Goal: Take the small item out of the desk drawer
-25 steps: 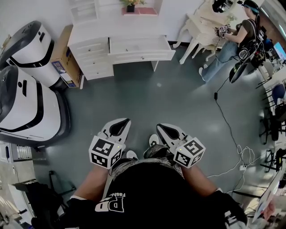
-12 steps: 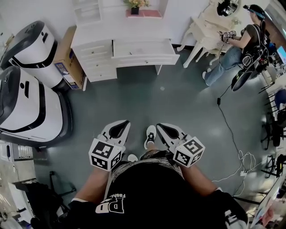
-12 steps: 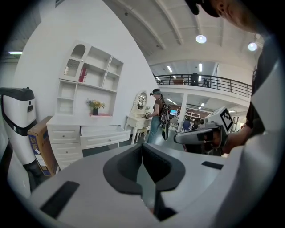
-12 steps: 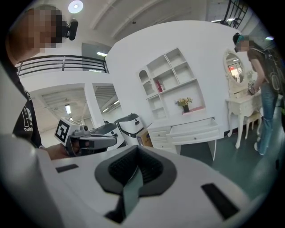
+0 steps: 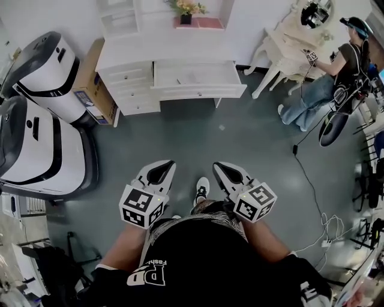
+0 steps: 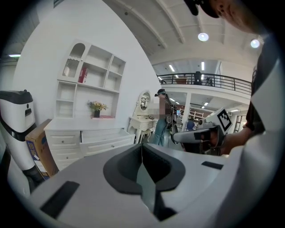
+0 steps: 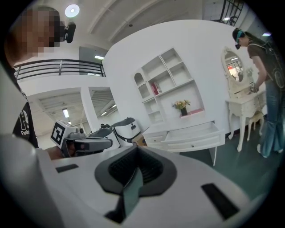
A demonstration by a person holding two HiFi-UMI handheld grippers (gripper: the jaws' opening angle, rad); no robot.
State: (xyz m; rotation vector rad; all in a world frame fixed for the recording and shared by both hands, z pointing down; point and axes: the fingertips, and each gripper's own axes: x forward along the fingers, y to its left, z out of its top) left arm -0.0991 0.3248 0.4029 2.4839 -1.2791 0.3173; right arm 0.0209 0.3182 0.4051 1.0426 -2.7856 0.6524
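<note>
The left gripper (image 5: 161, 170), a white two-jaw tool with a black-and-white marker cube at its back, is held low in front of the person's black shirt (image 5: 198, 258). Its jaws are pressed together with nothing between them, the dark pads meeting in a thin seam. The right gripper (image 5: 230, 172), of the same make, hangs near it at the same height, and its jaws are likewise closed on nothing. A white shoe (image 5: 202, 189) shows on the floor between the two.

Both grippers point across the grey-green floor (image 5: 240, 138) toward the white wooden desk (image 5: 162, 51) against the far wall, well apart from them. The desk's wide white drawer (image 5: 198, 77) stands pulled out into the room, just right of a stack of three shut small drawers (image 5: 135, 90). The small item in it is too small to make out from here; only the pale drawer bottom shows.

On the desk top, at the far edge, a potted plant with yellow flowers (image 5: 187, 11) stands by a pink mat (image 5: 204, 23). A brown cardboard box (image 5: 93, 81) leans just left of the desk, and two large white-and-black machines (image 5: 42, 63) fill the left side. At the far right another person in jeans (image 5: 327, 90) is at a white dressing table (image 5: 288, 42), and a black cable (image 5: 307, 174) trails over the floor on that side.
</note>
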